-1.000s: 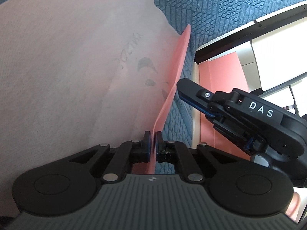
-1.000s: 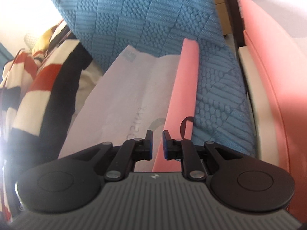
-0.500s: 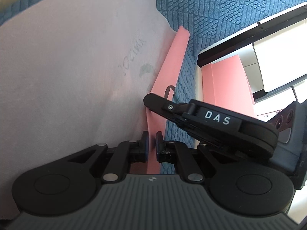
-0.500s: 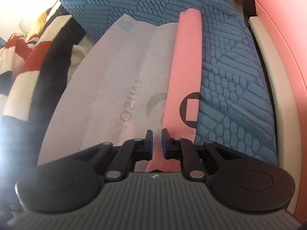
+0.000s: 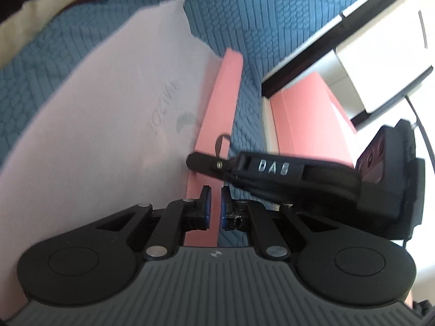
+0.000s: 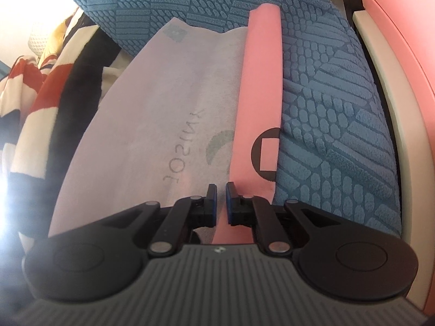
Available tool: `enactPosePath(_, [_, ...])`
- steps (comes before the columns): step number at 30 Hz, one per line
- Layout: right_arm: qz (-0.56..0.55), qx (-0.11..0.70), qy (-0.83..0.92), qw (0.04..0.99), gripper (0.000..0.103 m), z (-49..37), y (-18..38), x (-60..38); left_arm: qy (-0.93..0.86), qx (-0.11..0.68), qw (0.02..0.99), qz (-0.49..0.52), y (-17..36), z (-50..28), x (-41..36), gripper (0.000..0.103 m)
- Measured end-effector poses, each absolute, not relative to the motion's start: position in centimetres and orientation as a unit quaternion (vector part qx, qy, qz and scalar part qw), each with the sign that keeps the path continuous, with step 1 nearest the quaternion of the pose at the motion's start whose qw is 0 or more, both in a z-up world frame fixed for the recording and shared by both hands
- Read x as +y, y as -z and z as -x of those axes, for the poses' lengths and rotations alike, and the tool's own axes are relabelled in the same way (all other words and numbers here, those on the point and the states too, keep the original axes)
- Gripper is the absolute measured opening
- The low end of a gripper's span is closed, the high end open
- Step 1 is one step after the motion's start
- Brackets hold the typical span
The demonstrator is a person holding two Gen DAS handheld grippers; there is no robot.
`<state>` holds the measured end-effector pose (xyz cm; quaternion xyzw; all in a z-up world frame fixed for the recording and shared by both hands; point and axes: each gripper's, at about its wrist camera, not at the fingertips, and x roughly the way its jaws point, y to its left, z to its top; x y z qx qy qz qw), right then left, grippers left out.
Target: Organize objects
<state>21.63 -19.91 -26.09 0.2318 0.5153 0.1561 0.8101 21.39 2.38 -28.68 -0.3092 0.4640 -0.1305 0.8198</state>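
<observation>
A pale lilac cloth bag (image 5: 108,135) with faint lettering lies on a blue textured cushion (image 5: 244,13). A pink band (image 5: 225,95) runs along its right edge. My left gripper (image 5: 214,209) is shut on the near end of that band. My right gripper (image 5: 194,161) reaches in from the right, its tip on the band just beyond the left one. In the right wrist view the bag (image 6: 163,108) and its pink band (image 6: 261,81), marked with a black round logo (image 6: 267,154), stretch away. The right gripper (image 6: 220,198) is closing, its pads pinching the band's edge.
A striped red, black and white cloth (image 6: 40,95) lies left of the bag. A pink box (image 5: 307,114) and a white and black piece of furniture (image 5: 380,54) stand right of the cushion (image 6: 326,108). A cream rim (image 6: 386,95) borders the cushion's right side.
My right gripper came down from the right onto the pink band, close to the left gripper, and its jaws narrowed. The left gripper rolled a little, still gripping the band.
</observation>
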Motion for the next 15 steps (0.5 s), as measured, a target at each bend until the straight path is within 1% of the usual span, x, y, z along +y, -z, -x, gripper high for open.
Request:
enactPosePath(7, [-0.239, 0.515, -0.155, 0.808, 0.008, -21.7, 26.2, -20.0, 0.12, 0.487, 0.825, 0.26, 29.6, -21.5, 1.1, 0.007])
enactPosePath(10, [-0.252, 0.509, -0.148, 0.81, 0.012, -21.8, 26.1, -20.3, 0.12, 0.487, 0.826, 0.256, 29.6, -21.3, 1.1, 0.007])
enactPosePath(11, [-0.256, 0.505, -0.145, 0.811, 0.016, -21.8, 26.0, -20.6, 0.12, 0.487, 0.826, 0.257, 29.6, -21.2, 1.2, 0.007])
enactPosePath(12, [-0.26, 0.499, -0.142, 0.815, 0.016, -21.9, 25.8, -20.8, 0.119, 0.488, 0.825, 0.259, 29.6, -21.2, 1.3, 0.007])
enactPosePath(13, [-0.262, 0.492, -0.136, 0.819, 0.023, -22.0, 25.6, -21.1, 0.119, 0.488, 0.825, 0.259, 29.6, -21.2, 1.3, 0.006])
enactPosePath(14, [-0.265, 0.483, -0.13, 0.824, 0.035, -22.0, 25.4, -21.6, 0.118, 0.488, 0.826, 0.258, 29.7, -21.2, 1.2, 0.006])
enactPosePath(15, [-0.267, 0.474, -0.122, 0.83, 0.04, -22.0, 25.2, -21.9, 0.118, 0.487, 0.826, 0.256, 29.7, -21.2, 1.2, 0.006])
